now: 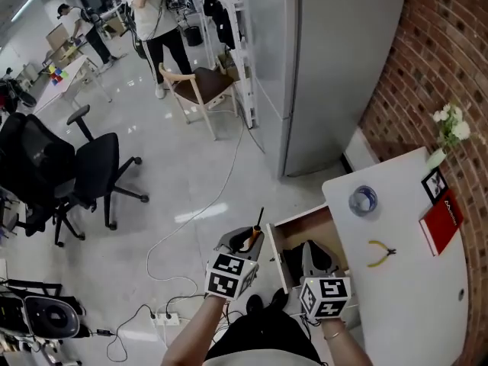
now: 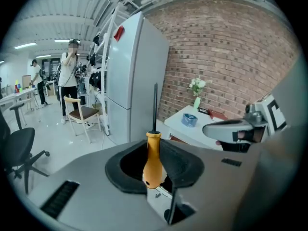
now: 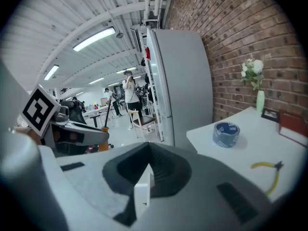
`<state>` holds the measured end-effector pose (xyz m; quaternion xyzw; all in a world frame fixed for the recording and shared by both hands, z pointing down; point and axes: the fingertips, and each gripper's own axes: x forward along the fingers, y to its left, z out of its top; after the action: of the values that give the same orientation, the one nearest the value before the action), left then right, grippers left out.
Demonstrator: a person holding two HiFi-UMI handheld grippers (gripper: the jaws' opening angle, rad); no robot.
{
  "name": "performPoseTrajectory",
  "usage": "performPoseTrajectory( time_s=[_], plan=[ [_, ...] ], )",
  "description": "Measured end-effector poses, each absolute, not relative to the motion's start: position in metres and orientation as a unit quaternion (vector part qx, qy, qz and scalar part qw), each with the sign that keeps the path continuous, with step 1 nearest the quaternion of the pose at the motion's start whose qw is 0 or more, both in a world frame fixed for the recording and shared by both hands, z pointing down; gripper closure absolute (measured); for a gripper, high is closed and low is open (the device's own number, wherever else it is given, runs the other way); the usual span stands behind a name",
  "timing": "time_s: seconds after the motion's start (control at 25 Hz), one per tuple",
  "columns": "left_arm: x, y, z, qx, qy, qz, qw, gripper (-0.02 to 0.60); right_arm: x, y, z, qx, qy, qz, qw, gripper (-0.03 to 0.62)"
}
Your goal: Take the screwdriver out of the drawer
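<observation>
Orange-handled, black-shafted screwdriver (image 2: 154,163); white table (image 1: 412,300) with blue tape roll (image 1: 363,200), yellow pliers (image 1: 378,254) and red book (image 1: 441,221); red-brown brick wall (image 1: 450,52) at upper right.

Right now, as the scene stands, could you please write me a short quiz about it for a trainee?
1. True or false: the left claw is shut on the orange handle of the screwdriver.
2. Which thing lies on the white table? A) yellow pliers B) a hammer C) a cup
3. Fill in the missing word: the drawer under the table stands ___.

Key: 1 true; 2 A; 3 open.
</observation>
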<state>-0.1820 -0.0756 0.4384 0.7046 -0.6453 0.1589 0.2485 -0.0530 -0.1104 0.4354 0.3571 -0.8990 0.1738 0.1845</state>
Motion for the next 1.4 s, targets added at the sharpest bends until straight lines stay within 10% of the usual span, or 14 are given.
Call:
performPoseTrajectory(
  time_s=[1.4],
  plan=[
    [-0.26, 0.02, 0.388, 0.623, -0.744, 0.068, 0.231, 0.509, -0.096, -0.074, 0.404, 0.299, -0.925, 0.129, 0.198, 0.592]
  ],
)
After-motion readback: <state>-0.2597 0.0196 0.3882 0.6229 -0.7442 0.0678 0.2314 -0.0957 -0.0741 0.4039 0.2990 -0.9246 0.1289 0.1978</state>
